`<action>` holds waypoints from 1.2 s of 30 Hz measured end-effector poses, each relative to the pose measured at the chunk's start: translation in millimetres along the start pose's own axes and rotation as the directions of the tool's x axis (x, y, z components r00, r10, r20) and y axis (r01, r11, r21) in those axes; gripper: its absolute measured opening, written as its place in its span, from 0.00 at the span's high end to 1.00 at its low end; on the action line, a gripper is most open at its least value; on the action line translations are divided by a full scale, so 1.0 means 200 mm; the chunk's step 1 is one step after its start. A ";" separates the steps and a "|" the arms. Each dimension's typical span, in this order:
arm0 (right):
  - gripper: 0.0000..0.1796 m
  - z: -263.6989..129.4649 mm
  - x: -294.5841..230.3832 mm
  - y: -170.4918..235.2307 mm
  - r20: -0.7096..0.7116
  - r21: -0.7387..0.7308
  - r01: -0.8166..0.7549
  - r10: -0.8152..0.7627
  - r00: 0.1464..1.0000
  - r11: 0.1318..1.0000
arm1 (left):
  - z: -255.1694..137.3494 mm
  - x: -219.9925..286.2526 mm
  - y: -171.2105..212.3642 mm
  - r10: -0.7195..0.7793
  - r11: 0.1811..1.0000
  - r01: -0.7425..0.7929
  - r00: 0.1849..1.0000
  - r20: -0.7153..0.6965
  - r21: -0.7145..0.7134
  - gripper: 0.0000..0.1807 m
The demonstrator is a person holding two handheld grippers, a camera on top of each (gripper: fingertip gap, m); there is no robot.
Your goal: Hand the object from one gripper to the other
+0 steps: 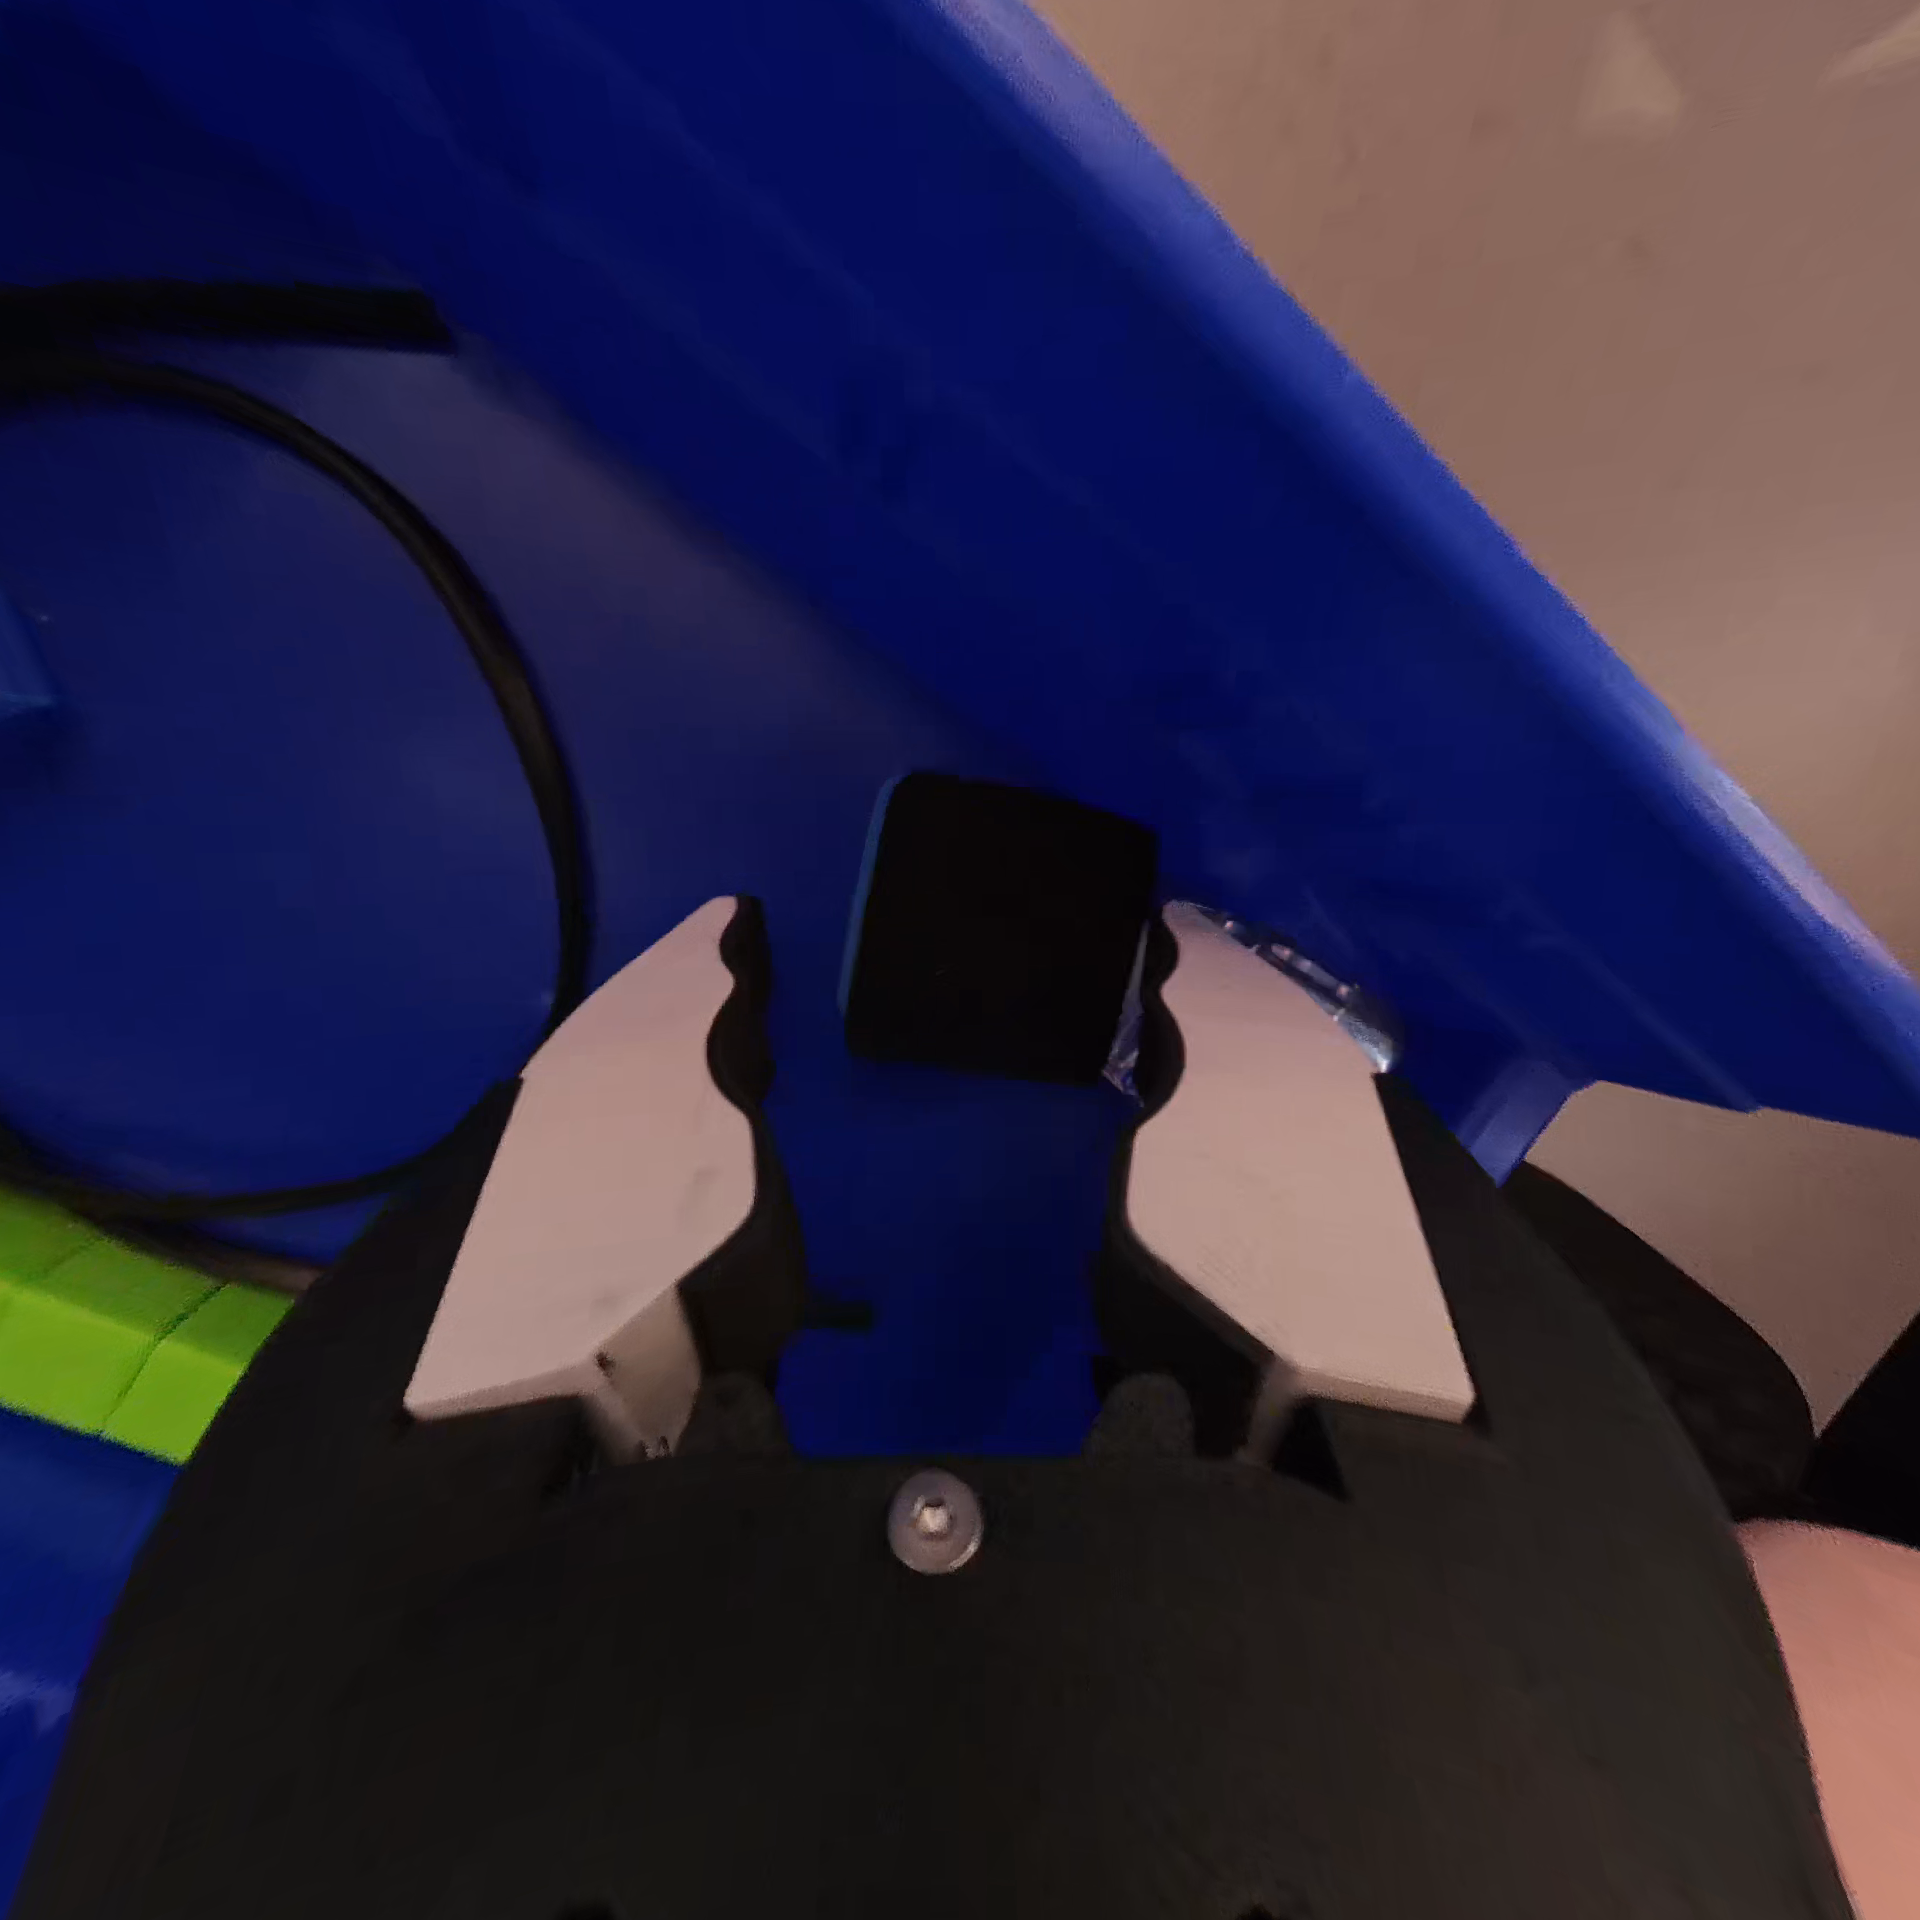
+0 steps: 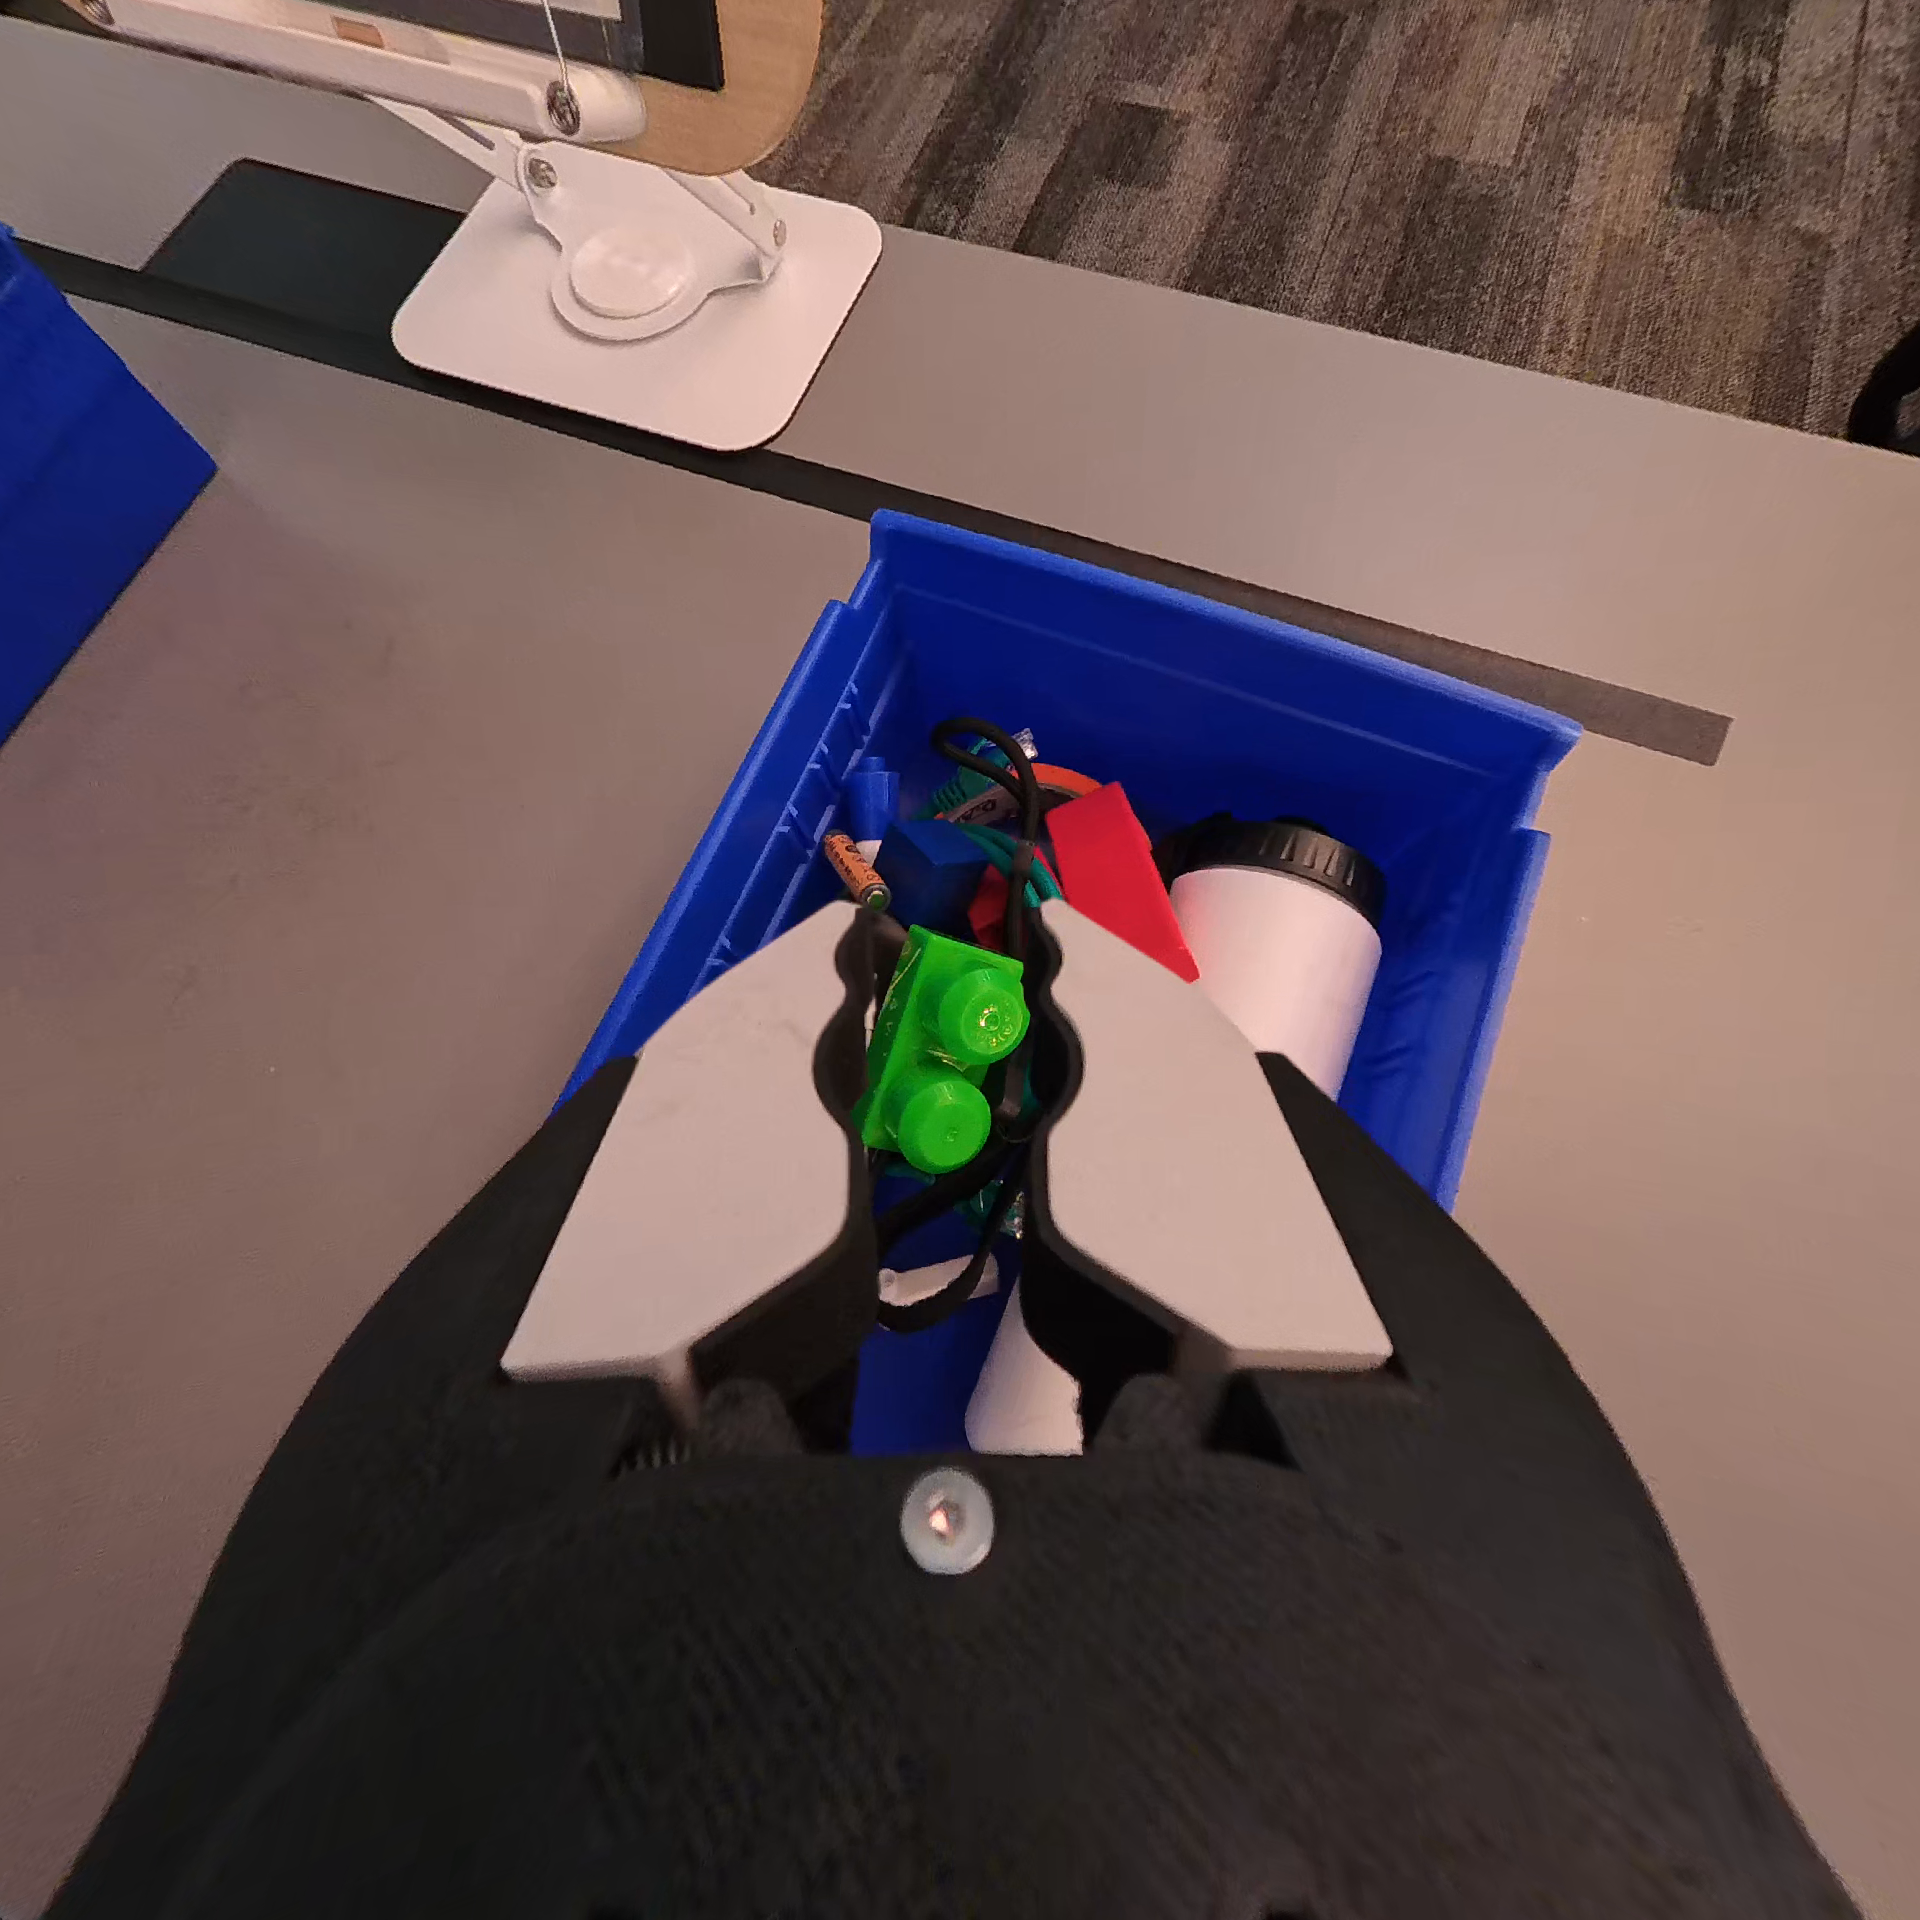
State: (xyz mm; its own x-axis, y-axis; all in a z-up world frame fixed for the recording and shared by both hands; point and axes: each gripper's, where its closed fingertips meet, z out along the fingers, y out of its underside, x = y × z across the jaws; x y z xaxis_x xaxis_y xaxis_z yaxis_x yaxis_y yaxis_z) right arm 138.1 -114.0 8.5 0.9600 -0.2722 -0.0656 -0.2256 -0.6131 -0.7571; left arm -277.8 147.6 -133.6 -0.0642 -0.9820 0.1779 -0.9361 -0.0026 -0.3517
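Note:
In the right wrist view my right gripper (image 2: 951,920) hangs over a blue bin (image 2: 1247,623) and is shut on a bright green two-stud brick (image 2: 940,1055), which sits upright between the fingers with its studs facing right. In the left wrist view my left gripper (image 1: 951,925) is open inside another blue bin (image 1: 935,468). A small black square block (image 1: 997,935) lies between its fingertips, close against the right finger (image 1: 1247,1143) and apart from the left one. Neither gripper shows in the other's view.
The right bin holds a white jar with a black lid (image 2: 1278,935), a red wedge (image 2: 1112,883), a blue block (image 2: 925,862), cables and a battery (image 2: 857,868). A white stand base (image 2: 644,312) sits on the grey table. A black cable loop (image 1: 499,675) and green bricks (image 1: 104,1340) lie in the left bin. Left tips to right tips: about 50 cm.

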 end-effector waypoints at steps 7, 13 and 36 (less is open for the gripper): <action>0.85 0.01 -0.01 0.02 0.004 -0.027 0.018 -0.018 1.000 0.999 | 0.04 0.00 0.01 0.062 0.996 -0.060 0.997 0.040 -0.061 0.63; 0.86 0.02 -0.02 0.02 -0.002 -0.036 0.042 -0.042 0.999 0.998 | -0.03 -0.14 0.05 0.072 0.991 -0.043 0.970 0.231 -0.128 0.69; 0.86 0.00 -0.04 -0.01 -0.047 -0.021 0.145 -0.146 0.988 0.989 | -0.46 -0.15 -0.27 -0.090 0.948 -0.027 0.933 0.347 0.319 0.67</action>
State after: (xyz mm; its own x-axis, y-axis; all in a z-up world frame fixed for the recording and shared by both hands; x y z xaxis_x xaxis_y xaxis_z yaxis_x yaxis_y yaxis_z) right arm 131.1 -111.1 10.1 0.9738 -0.2143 0.0763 -0.0872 -0.6614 -0.7450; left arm -257.0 195.4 -34.7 0.1448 -0.9820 -0.1215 -0.7751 -0.0363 -0.6308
